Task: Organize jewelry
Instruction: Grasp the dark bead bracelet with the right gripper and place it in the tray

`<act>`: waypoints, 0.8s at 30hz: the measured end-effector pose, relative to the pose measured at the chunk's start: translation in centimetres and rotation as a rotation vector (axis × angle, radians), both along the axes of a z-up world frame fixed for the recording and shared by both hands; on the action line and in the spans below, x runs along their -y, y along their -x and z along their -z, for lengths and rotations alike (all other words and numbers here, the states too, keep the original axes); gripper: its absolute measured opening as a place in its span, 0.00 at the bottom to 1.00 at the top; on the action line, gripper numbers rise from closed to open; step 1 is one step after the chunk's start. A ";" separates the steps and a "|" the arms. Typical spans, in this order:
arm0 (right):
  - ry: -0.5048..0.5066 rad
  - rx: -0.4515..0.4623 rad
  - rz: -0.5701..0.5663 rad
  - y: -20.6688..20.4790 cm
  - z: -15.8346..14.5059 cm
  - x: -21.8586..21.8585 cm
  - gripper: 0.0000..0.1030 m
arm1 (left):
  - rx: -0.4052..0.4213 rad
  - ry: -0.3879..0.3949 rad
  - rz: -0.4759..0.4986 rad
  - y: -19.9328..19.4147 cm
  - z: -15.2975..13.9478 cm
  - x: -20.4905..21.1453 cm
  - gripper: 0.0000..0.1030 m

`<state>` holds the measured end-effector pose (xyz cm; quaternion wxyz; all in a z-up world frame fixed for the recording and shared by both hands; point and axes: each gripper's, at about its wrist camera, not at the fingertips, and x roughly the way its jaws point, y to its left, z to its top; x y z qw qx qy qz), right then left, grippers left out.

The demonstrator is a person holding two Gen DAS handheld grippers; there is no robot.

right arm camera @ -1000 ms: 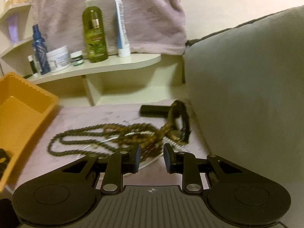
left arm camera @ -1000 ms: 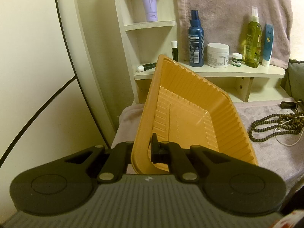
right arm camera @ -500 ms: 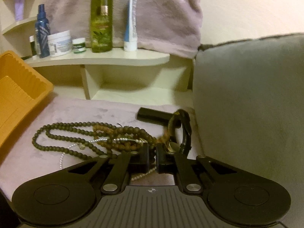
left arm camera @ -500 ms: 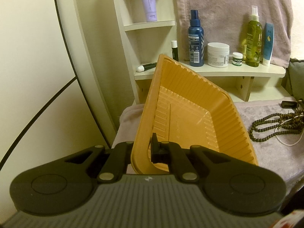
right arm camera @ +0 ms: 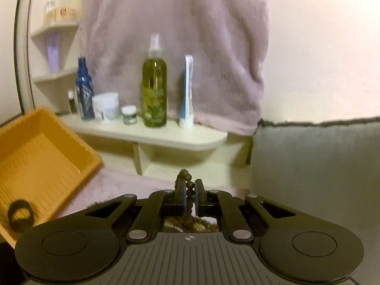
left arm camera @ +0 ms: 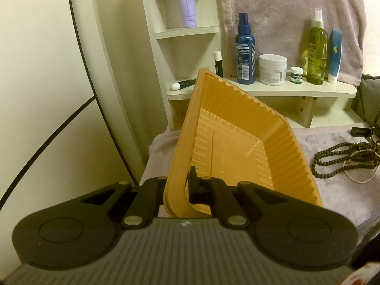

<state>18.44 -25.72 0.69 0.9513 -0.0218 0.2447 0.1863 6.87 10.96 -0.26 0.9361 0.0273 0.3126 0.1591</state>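
Through the left wrist camera we see our left gripper (left arm camera: 177,187) clamped on the near rim of the orange ribbed tray (left arm camera: 239,147), one finger outside the wall and one inside; the outer finger's pad is hidden behind the plastic. The tray stands tilted, its open side turned right of the fingers, over a lilac plush cover (left arm camera: 332,190). Far right of the fingers, a tangle of dark bead necklaces (left arm camera: 344,156) lies on that cover with a thin pale chain, and the frame edge cuts off its right end. Ahead, a cream shelf (left arm camera: 296,90) carries a blue spray bottle (left arm camera: 244,52), a white jar (left arm camera: 272,69) and a green spray bottle (left arm camera: 316,52).

Through the right wrist camera, which is blurred, our right gripper (right arm camera: 189,196) is nearly shut on a strand of brown beads (right arm camera: 189,185) that loops just above the fingertips and drops between them; the rest hangs below, mostly hidden by the gripper body. To the left sits the orange tray (right arm camera: 42,156), with a dark ring-shaped item (right arm camera: 20,215) in its near corner, too smeared to identify. A grey cushion (right arm camera: 320,166) fills the right.
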 end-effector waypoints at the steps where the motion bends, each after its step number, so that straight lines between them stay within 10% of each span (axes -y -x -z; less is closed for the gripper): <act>1: -0.006 0.004 -0.008 0.0 -0.4 0.0 0.06 | 0.001 0.001 0.000 0.0 0.0 0.0 0.05; 24: -0.127 -0.134 -0.522 2.2 0.4 -16.9 0.06 | 0.004 0.013 0.000 0.1 0.0 -0.2 0.05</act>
